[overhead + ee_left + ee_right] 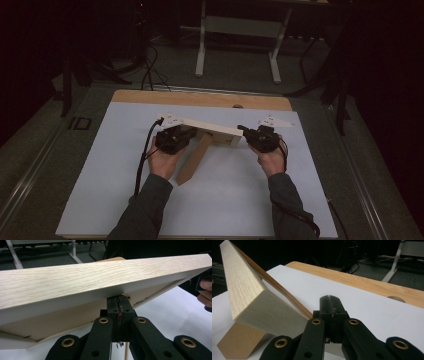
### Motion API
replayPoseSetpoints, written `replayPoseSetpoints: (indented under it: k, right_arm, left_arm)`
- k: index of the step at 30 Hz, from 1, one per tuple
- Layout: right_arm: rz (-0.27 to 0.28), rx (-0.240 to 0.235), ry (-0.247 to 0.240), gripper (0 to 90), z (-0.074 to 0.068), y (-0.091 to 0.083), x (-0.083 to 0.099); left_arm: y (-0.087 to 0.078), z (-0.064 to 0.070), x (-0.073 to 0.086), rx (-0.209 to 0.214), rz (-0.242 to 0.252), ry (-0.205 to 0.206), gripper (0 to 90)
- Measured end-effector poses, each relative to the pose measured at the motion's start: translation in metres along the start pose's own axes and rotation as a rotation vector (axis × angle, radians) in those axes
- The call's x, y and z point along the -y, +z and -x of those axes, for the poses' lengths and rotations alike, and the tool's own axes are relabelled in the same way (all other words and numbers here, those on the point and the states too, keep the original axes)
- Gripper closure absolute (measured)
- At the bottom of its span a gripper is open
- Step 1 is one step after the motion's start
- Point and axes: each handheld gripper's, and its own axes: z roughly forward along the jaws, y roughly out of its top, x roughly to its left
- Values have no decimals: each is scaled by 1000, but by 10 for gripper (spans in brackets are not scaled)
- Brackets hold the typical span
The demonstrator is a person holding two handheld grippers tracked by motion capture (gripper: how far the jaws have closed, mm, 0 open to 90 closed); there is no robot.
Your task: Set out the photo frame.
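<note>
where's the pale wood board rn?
High view: the pale wood board sits mid-table between the left gripper and right gripper, lying across a darker wood piece on the white sheet.

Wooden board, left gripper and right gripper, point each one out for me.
wooden board [212,128], high view, its pale top edge.
left gripper [119,305], left gripper view, tips under the board.
right gripper [329,305], right gripper view, closed tips.

We see our right gripper [330,305] with jaws pressed together beside a tilted pale wooden board [247,292], above a white sheet [352,302] on the wooden table [367,282].
</note>
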Motion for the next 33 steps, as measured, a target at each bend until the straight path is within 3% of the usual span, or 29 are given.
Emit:
replayPoseSetpoints:
  k: [33]
  right_arm:
    - [6,-35,-51,898,-12,-6,-4]
  left_arm:
    - [13,11,-6,22,-26,12,900]
